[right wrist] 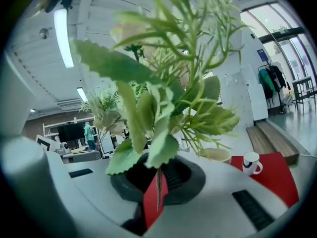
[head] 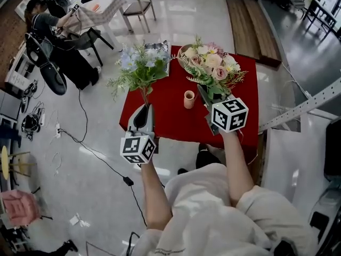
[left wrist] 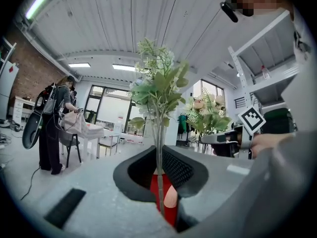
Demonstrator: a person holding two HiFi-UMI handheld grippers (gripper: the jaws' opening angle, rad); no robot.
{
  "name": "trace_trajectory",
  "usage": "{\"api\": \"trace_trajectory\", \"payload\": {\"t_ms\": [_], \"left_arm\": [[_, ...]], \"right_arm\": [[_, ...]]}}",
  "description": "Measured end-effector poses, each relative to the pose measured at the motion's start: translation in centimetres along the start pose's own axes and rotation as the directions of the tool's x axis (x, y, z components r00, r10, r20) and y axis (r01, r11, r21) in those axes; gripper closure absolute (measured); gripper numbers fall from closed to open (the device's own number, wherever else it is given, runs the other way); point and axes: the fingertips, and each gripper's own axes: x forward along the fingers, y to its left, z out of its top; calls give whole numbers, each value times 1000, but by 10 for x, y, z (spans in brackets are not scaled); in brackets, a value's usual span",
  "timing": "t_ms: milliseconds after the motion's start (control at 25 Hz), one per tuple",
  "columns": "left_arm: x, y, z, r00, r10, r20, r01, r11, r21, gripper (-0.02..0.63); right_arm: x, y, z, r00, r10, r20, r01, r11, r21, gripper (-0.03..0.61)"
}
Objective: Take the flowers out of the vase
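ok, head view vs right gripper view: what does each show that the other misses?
Head view only: the marker cubes on the left hand-held gripper and right hand-held gripper, the wearer's forearms, and a black floor cable.
Right gripper view only: a white mug on the red cloth, and the stem of the pink-and-cream bouquet pinched between the right gripper's jaws.
Both: that bouquet, the red cloth, and the pale blue bunch held by the left gripper.

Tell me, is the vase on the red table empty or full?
Empty. No stems rise from the vase; the left gripper holds the blue flowers and the right gripper the pink bouquet.
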Motion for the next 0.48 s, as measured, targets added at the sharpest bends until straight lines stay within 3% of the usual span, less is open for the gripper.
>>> {"api": "trace_trajectory", "payload": {"t_ms": [240,480], "left_arm": [[-3,-4,9,999,-35,-24,35,999,-18,572],[-11,-16,-16,995,-55,-87,51,997,-54,572]], "right_arm": [[-6,5,-4,999,-14,-36,17,996,89,552],[-19,6,-42,993,-16,-120,34,987,157,552]]}}
